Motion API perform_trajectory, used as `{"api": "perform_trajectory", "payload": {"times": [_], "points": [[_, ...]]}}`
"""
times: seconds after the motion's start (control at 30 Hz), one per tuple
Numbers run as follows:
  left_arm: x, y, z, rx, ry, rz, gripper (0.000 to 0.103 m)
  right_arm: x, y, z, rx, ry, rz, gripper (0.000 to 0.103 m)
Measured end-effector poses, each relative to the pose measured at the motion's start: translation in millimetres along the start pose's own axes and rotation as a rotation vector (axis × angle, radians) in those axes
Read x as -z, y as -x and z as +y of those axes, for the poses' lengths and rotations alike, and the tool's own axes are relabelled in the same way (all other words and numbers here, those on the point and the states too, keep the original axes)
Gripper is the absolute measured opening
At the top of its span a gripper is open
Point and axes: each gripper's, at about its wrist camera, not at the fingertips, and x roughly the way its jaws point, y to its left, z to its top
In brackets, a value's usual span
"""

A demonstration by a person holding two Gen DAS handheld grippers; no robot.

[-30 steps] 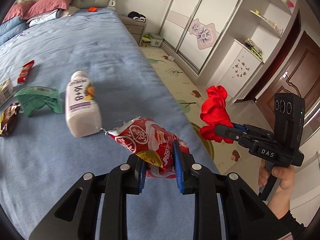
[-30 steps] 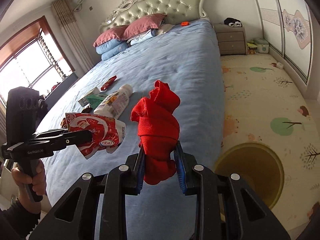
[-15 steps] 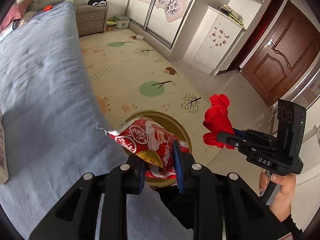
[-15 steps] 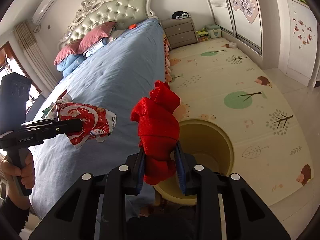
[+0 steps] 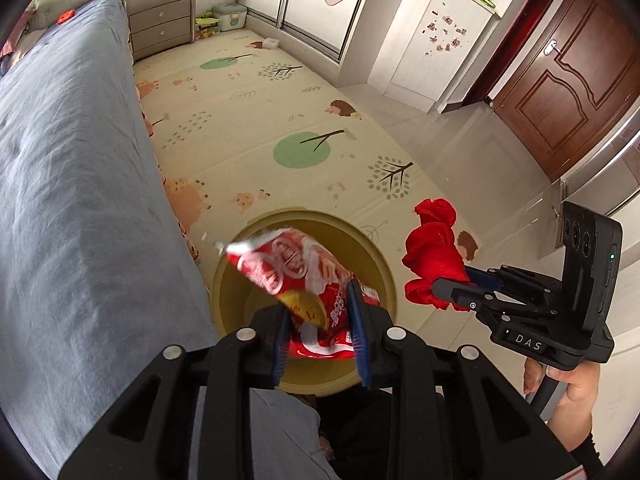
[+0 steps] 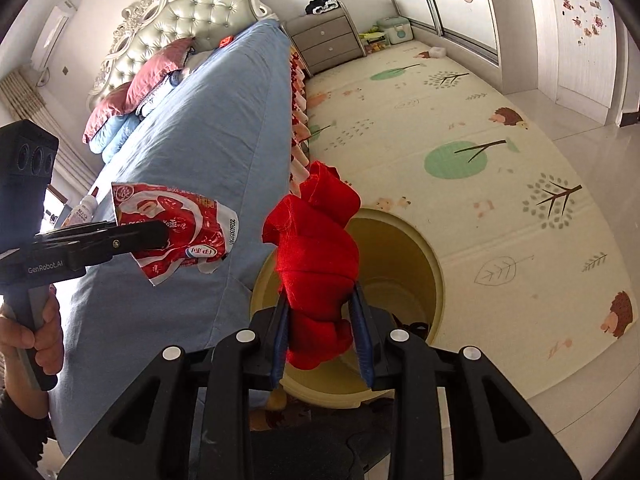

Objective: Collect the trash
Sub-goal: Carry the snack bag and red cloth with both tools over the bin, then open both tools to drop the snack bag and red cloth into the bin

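Left wrist view: your left hand-held gripper point(image 5: 320, 332) points down over the bin point(image 5: 384, 264), a yellow round one on the floor just beside the bed point(image 5: 72, 184). Its jaws are opening, with the red wrapper point(image 5: 296, 276) between the 2 blue pads; the right pad lies against the wrapper, and a gap shows at the left pad near its base, so you cannot tell how firm the hold is. The wrapper hangs above the bin's mouth. To the right, your right hand-held gripper point(image 5: 448, 288) carries the red cloth point(image 5: 432, 252) above the floor mat point(image 5: 288, 92), near the bin's rim. Your hand point(image 5: 568, 392) grips its handle.

Right wrist view: your right hand-held gripper point(image 6: 320, 328) is also opening, with the red cloth point(image 6: 316, 256) between its pads; both pads appear to touch the bundle. The cloth sits over the bin point(image 6: 436, 280). At left, the left hand-held gripper point(image 6: 160, 236) has the wrapper point(image 6: 176, 228) over the bed's point(image 6: 192, 152) edge. A white bottle point(image 6: 86, 206) lies on the bed behind it.
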Motion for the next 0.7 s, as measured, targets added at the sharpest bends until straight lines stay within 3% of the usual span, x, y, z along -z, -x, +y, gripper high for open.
{"api": "perform_trajectory", "payload": {"times": [0.03,0.07,0.1,0.5,0.7], "points": [[-3,-3,0,-0.002,-0.003,-0.004,0.045,-1,-3,-2,0.007,-0.014,-0.001,0.044],[-5,-6,3,-0.003,0.006,-0.003,0.072,-2,-4,-4,0.007,-0.023,-0.003,0.049],[-6,-8,6,-0.008,0.025,-0.003,0.087,-3,-6,-4,0.004,-0.022,-0.002,0.053],[-4,-3,9,0.012,0.041,-0.005,0.087,-1,-8,6,0.026,0.007,0.011,0.053],[6,24,10,0.019,0.034,-0.04,0.087,-4,6,23,0.027,0.036,-0.004,0.053]]}}
